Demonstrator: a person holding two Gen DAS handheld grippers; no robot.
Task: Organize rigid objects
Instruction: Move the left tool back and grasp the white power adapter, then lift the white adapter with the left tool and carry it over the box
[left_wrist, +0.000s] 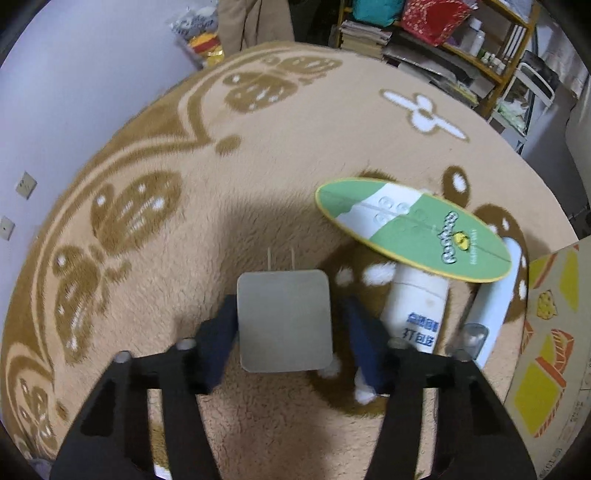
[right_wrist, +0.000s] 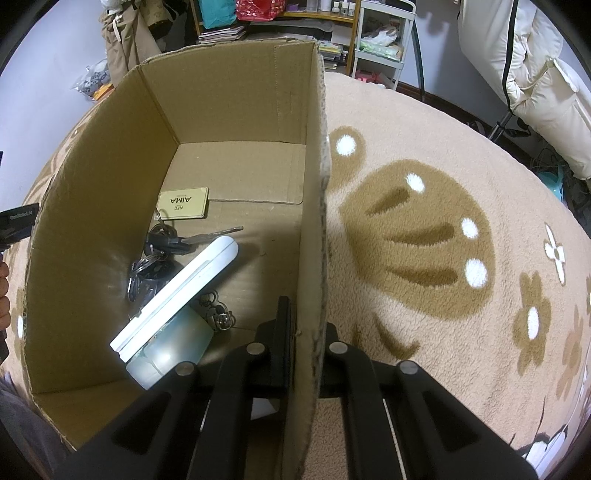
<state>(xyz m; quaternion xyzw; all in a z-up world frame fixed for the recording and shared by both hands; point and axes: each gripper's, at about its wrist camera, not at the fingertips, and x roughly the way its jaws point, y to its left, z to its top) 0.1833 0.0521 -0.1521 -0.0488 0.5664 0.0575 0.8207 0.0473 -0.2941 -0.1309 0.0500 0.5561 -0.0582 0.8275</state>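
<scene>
The white plug adapter lies on the carpet between the spread, empty left tongs, its 2 prongs pointing away; a slip on its smooth flat sides could be caused by an off-centre closing. The right tongs are clamped on the cardboard box wall, and the box could be tipped by a tug. Just beside the adapter, a white bottle under a green oval card could be knocked.

The rug is beige with tan butterflies and white flowers; on it lie a grey charger and a green-and-white, yellow-rimmed disc. Beside the rug's edge, the cardboard box is plain brown inside, holding a tan card with dark lettering
</scene>
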